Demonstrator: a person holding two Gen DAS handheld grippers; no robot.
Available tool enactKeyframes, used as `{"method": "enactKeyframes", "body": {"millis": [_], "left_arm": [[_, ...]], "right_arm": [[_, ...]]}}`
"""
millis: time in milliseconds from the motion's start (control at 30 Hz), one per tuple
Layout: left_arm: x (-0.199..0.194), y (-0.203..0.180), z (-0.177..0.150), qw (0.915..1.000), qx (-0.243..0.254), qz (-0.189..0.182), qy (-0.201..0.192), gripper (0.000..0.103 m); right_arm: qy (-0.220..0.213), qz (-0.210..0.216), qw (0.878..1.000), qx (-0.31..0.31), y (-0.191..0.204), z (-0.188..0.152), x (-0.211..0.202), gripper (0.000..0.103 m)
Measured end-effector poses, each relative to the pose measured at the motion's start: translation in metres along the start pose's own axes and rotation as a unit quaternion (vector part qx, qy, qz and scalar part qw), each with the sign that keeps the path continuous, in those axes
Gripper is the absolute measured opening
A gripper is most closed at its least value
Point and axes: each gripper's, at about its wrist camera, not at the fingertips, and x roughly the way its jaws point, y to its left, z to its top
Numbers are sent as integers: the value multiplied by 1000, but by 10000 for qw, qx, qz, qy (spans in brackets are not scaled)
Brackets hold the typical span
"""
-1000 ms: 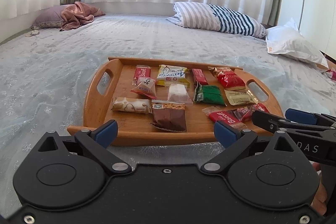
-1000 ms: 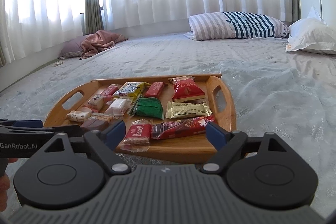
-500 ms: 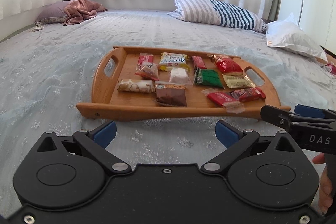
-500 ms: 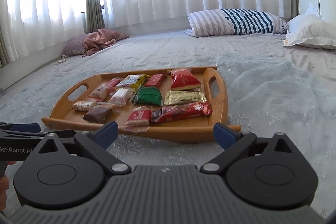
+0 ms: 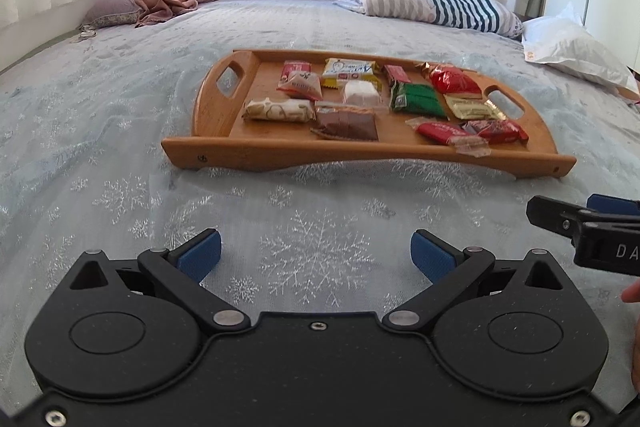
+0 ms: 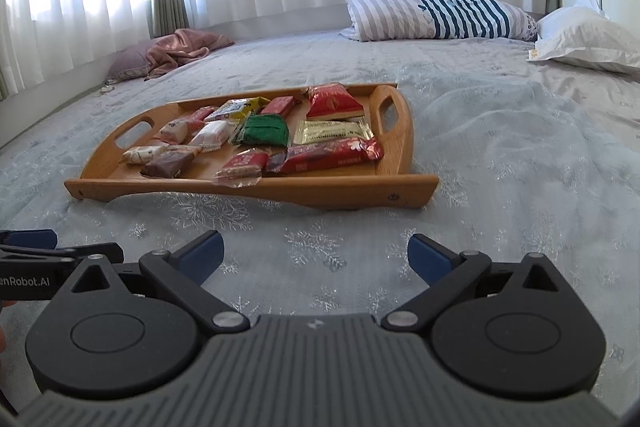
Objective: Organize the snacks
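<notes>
Wooden tray (image 5: pixel 384 151) on bed (image 5: pixel 120 131), snacks (image 5: pixel 348 107) laid in rows inside. Left tongs (image 5: pixel 316 253) and right tongs (image 6: pixel 316 253) both spread wide, gripping nothing, hovering over bedspread short of tray's near edge. Judged stage: sorting looks finished, or pause between picks. Any further pick calls for reaching forward over near rim, closing on single packet.

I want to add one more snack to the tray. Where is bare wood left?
On the wooden tray, bare wood shows along the left handle, beside the cream packet, and in a thin front strip ahead of the brown packet. The middle and right are crowded. Both tools are open over the bedspread.
</notes>
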Motion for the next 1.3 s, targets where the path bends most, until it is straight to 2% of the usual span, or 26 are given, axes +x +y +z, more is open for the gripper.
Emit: {"method": "enactKeyframes", "body": {"millis": [167, 533, 1300], "left_arm": [[3, -3, -4, 10000, 77, 52, -22, 103], [11, -3, -3, 9999, 137, 16, 28, 103], [14, -1, -4, 9999, 103, -39, 42, 103]], "right_arm": [[199, 34, 9997, -134, 4, -3, 5, 103], [320, -156, 9978, -561, 17, -9, 14, 103], [238, -148, 9981, -546, 15, -12, 15, 103]]}}
